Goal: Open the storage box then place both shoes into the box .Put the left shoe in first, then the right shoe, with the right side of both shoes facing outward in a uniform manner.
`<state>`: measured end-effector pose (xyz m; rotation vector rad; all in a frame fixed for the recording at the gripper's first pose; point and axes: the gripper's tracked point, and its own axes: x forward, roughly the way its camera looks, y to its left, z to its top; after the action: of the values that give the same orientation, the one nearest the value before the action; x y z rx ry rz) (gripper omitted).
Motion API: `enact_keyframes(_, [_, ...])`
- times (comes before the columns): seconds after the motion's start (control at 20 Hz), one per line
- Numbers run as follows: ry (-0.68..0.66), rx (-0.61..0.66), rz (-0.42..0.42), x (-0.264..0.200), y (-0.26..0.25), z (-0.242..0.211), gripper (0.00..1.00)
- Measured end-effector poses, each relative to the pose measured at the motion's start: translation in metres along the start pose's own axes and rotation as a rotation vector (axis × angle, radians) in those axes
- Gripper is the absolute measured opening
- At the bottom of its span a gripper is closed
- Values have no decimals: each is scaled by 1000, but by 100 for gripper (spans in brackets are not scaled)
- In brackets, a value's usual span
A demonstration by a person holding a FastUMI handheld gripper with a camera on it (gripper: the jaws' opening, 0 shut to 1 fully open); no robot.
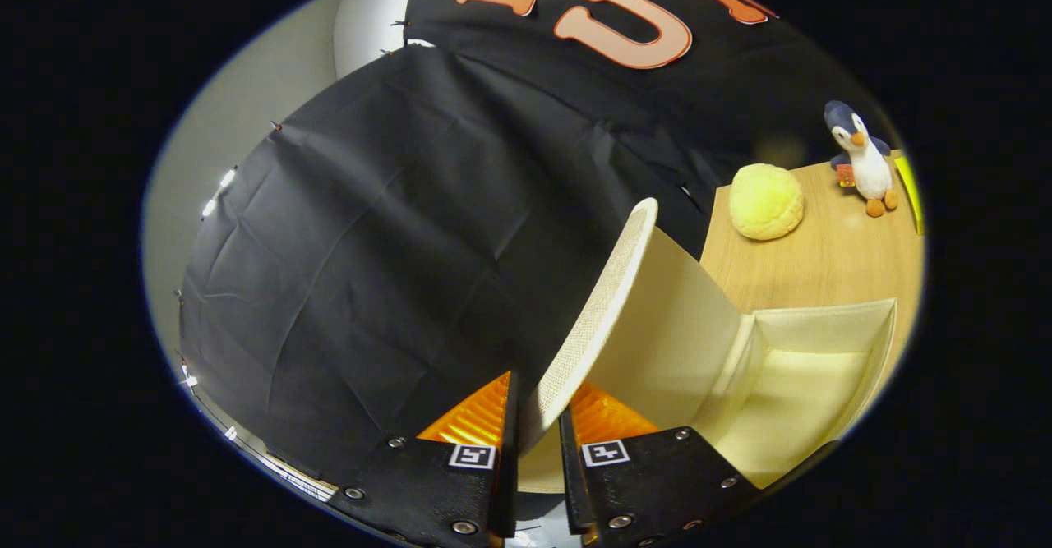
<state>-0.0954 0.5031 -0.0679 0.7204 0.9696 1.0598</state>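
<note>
Support surface: wooden table [830, 264], light grain, seen beyond and to one side of the gripper [538, 416], whose fingers are closed on the edge of the raised box lid [604, 318].

On the table:
- Storage box [809, 367], cream, open, interior bare; sits nearest the fingers.
- Yellow round plush cushion [766, 201], past the box, apart from it.
- Penguin soft toy [859, 158], upright, at the far part of the table, near the cushion, not touching it.

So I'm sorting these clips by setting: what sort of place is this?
Likely a staged recording booth: black cloth walls, a wooden table with a penguin toy, and an open storage box whose lid the tool grips.
</note>
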Motion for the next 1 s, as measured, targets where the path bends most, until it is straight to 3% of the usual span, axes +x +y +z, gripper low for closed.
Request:
enact_keyframes(0.35, [136,14,-69,94,1,-37,24])
enact_keyframes(0.65, [231,55,-85,130,-30,-85,39])
enact_keyframes(0.75, [223,-11,-113,123,-41,-83,50])
enact_keyframes(0.8, [212,-38,-133,113,-44,-78,62])
enact_keyframes(0.9, [176,-85,-169,94,-48,-58,76])
enact_keyframes(1.0, [132,-130,-201,87,-51,-36,85])
